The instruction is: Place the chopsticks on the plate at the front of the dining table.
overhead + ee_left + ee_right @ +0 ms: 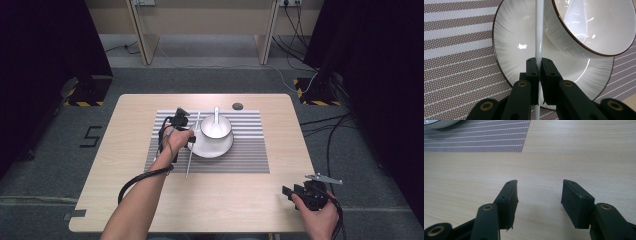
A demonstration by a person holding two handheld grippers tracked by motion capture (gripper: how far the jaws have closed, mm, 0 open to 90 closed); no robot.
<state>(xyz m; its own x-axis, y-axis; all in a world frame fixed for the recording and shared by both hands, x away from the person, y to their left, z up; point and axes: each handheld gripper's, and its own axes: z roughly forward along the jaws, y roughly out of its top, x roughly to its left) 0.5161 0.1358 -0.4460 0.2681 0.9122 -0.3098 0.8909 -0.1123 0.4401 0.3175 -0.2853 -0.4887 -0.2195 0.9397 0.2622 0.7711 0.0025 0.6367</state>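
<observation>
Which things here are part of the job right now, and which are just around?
In the job:
left gripper, shut on the white chopstick
plate
bowl

Just around:
spoon in the bowl
striped mat
right gripper, open

Your left hand works beside the bowl; your right rests at the worktop's near corner.

Your left gripper [176,121] sits on the striped mat [250,150], just left of the white bowl [216,128] on its plate [212,149], with a spoon [216,114] standing in the bowl. A thin white stick [193,145] runs past your left hand [178,140], along the plate's left edge. Your right gripper [290,192] lies well apart on the bare worktop [125,150].
</observation>
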